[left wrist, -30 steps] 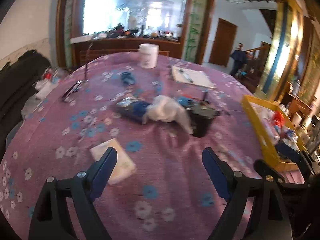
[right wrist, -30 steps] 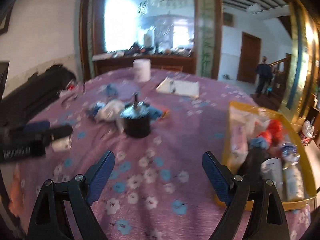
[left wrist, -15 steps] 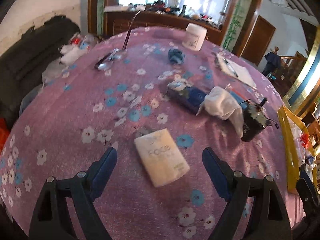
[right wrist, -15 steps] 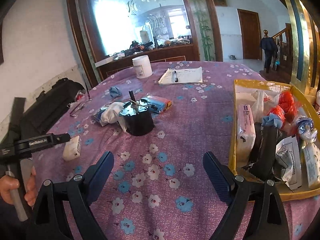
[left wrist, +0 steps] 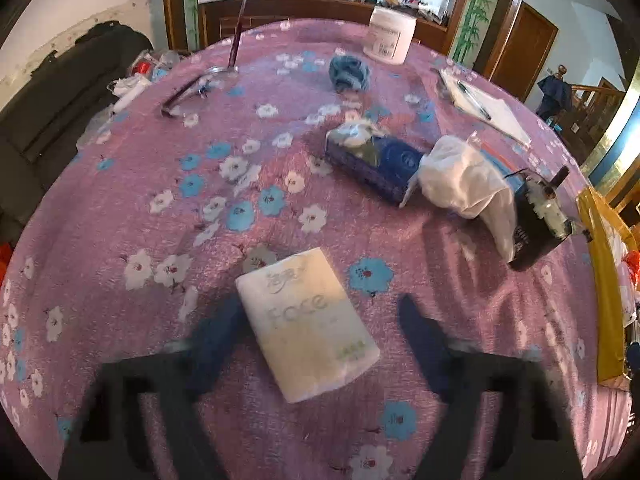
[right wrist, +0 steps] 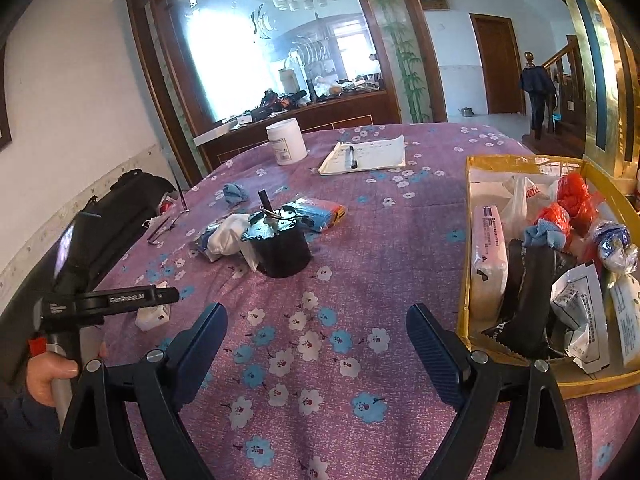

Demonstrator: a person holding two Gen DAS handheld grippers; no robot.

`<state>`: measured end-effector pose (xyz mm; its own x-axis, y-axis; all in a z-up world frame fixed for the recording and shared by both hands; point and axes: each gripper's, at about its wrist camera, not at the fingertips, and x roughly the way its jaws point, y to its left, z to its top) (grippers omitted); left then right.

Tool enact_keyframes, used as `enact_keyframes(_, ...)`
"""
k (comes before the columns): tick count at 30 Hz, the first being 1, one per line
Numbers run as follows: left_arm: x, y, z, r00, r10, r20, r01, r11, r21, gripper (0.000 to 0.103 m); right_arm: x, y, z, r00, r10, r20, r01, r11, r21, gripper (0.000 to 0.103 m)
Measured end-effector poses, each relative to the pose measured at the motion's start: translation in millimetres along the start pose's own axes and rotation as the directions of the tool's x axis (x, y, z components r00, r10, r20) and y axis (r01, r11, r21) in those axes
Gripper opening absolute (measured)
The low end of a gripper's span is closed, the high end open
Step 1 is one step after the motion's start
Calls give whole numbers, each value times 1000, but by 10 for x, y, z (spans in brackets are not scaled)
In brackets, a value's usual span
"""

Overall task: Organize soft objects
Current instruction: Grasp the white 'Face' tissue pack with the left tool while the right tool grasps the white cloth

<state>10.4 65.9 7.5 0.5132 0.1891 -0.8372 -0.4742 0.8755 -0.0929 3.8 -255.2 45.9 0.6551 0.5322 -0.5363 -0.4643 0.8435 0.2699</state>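
Note:
A white tissue pack [left wrist: 307, 322] printed "Face" lies on the purple flowered tablecloth [left wrist: 200, 208]. My left gripper [left wrist: 320, 328] is open, its blurred jaws on either side of the pack, just above it. The pack also shows small in the right wrist view [right wrist: 152, 315], under the left gripper [right wrist: 132, 300]. A blue tissue pack [left wrist: 372, 166], a white cloth [left wrist: 464, 184] and a blue cloth ball [left wrist: 349, 74] lie farther back. My right gripper [right wrist: 316, 336] is open and empty over the cloth, left of the yellow tray [right wrist: 464, 280].
The yellow tray holds several packets and bags [right wrist: 560, 248]. A black can [right wrist: 282, 246] stands mid-table, by a blue-orange packet [right wrist: 320, 210]. A white jar [right wrist: 286, 142], a notepad with pen [right wrist: 364, 154] and glasses [left wrist: 188, 94] lie toward the back. A black bag [left wrist: 60, 96] sits left.
My left gripper has moved forward and down onto the white tissue pack, which now lies between its jaws. My right gripper has barely shifted.

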Motion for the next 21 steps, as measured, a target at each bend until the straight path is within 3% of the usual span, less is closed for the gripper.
enact_keyframes(1,-15,9,-3,1000,17,20,-18,1000,19,48,3,-1,1,1000,0,-2,0,1000,0,93)
enact_keyframes(7,-55,271,3,997,-58,49,58,998,3,46,49,29,5,1000,-10,-25,9,1000,-15,94)
enact_keyframes(10,-76,445,14,994,-65,93,68,997,-31,46,115,211,49,997,-38,-66,31,995,-96,93)
enact_keyframes(14,-35,506,30,990,-113,88,119,991,-66,46,233,557,289,990,59,-131,-77,987,-139,94)
enact_keyframes(17,-63,502,31,987,-125,102,132,989,-63,46,479,830,525,981,86,-174,-114,980,-161,94)
enact_keyframes(21,-38,551,36,987,-128,93,136,987,-85,46,994,1179,748,967,48,-251,-108,966,-234,94)
